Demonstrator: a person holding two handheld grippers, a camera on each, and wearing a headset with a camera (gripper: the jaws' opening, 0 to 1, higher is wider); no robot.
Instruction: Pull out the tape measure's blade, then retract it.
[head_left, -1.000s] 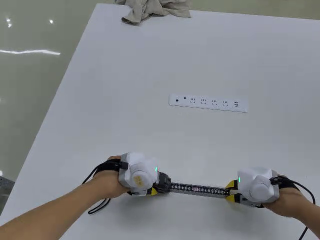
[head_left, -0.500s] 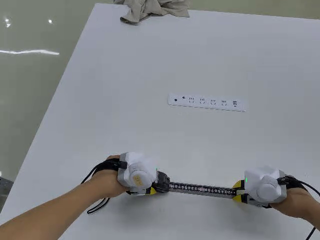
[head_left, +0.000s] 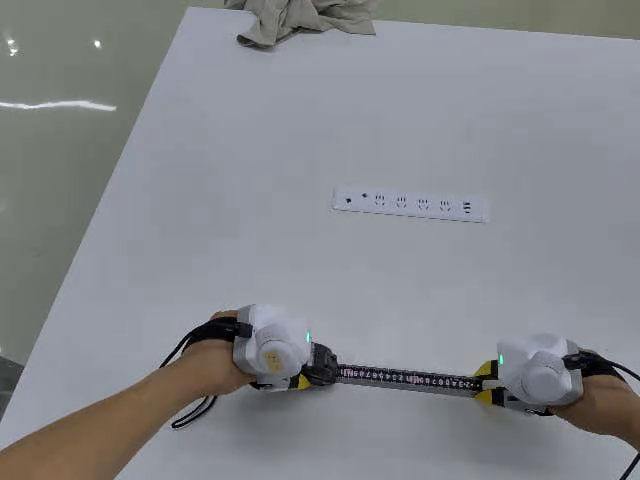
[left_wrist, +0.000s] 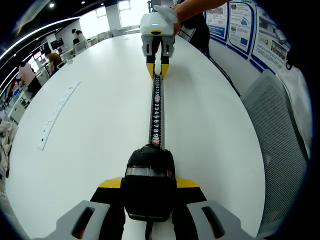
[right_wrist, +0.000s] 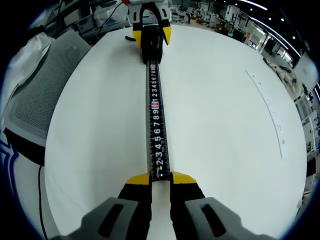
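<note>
My left gripper (left_wrist: 149, 183) had its jaws clamped on the tape measure (left_wrist: 149, 165) body. My right gripper's (right_wrist: 160, 180) jaws pinched the blade (right_wrist: 155, 110) tip, stretched low over the worktop (head_left: 400, 120). I judged a slipping pinch could whip the blade back. The power strip (head_left: 410, 204) lay well beyond.

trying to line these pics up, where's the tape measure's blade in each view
Head view: blade lies level near the bottom, from case at left to right gripper.
Left gripper view: blade runs up the centre from the case at bottom.
Right gripper view: blade runs up the centre toward the case at top.
Shared landmark: white power strip, left of the blade in the left gripper view, right in the right.
</note>
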